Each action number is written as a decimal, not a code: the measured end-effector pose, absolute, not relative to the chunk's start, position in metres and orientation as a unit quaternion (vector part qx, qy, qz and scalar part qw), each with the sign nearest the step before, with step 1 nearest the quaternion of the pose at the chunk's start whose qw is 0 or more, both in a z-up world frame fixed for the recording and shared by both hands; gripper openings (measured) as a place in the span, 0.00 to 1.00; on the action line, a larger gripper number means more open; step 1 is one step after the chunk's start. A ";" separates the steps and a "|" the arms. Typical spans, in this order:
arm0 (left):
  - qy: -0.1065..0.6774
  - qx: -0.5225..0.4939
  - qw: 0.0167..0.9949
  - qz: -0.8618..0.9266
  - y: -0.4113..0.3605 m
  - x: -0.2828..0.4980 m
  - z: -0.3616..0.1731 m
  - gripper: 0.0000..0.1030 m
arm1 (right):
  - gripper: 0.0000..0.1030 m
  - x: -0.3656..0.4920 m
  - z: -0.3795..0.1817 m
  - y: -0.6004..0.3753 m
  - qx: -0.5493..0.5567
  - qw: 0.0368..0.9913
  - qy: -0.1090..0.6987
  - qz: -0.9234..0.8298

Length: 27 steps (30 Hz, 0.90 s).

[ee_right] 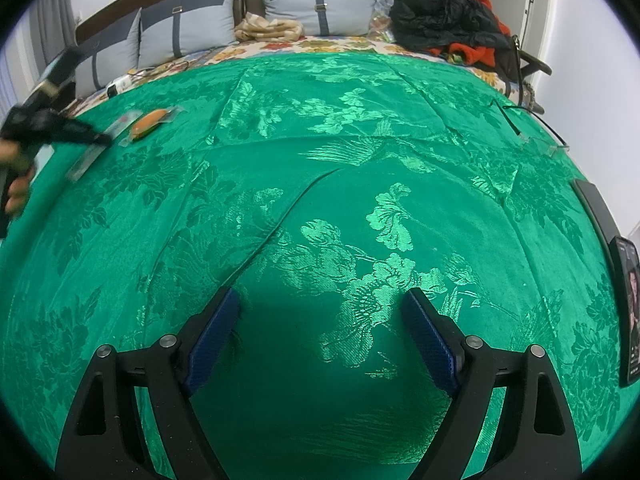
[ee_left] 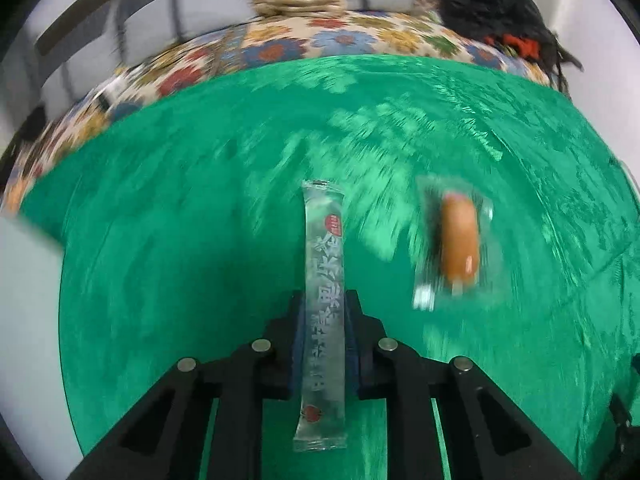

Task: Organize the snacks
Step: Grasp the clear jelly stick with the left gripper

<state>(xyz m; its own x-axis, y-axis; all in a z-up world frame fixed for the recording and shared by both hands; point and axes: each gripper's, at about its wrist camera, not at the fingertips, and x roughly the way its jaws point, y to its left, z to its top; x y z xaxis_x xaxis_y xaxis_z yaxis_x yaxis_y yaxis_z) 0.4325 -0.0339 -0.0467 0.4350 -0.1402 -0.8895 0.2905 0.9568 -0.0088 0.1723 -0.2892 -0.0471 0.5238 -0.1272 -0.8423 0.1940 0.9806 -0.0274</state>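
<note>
Green brocade bedspread (ee_right: 320, 152). Left gripper (ee_left: 324, 300), jaws clamped on clear snack stick (ee_left: 323, 280) (slippery film), near wrapped sausage (ee_left: 459, 238). Right gripper (ee_right: 320, 300): jaws wide, empty. Risk: off-centre pinch, stick may slip free.

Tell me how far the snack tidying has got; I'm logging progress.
Done: nothing looks sorted yet. In hand: the left tool is shut on a long clear snack stick. Left: the wrapped sausage lies on the green cloth; the right tool is open, empty.
</note>
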 end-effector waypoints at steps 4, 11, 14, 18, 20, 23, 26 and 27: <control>0.525 0.038 0.843 -0.110 0.004 0.364 -0.047 0.17 | 0.85 0.172 -0.047 -0.289 0.035 0.872 0.479 -0.092; 0.519 0.018 0.850 -0.092 0.039 0.279 -0.048 0.19 | 0.85 0.172 -0.047 -0.289 0.035 0.872 0.479 -0.092; 0.494 -0.010 0.864 -0.093 0.045 0.270 -0.051 0.38 | 0.85 0.172 -0.047 -0.289 0.035 0.872 0.479 -0.092; 0.485 -0.004 0.871 -0.076 0.042 0.271 -0.058 0.84 | 0.85 0.173 -0.047 -0.289 0.035 0.872 0.479 -0.092; 0.472 0.026 0.879 -0.065 0.036 0.271 -0.062 0.88 | 0.85 0.173 -0.047 -0.290 0.035 0.872 0.479 -0.092; 0.459 0.025 0.886 -0.062 0.039 0.272 -0.064 0.94 | 0.85 0.173 -0.048 -0.290 0.036 0.872 0.479 -0.094; 0.457 0.021 0.887 -0.054 0.041 0.275 -0.067 1.00 | 0.85 0.173 -0.048 -0.290 0.036 0.872 0.479 -0.094; 0.457 0.020 0.888 -0.051 0.041 0.276 -0.067 1.00 | 0.85 0.173 -0.048 -0.290 0.036 0.872 0.479 -0.094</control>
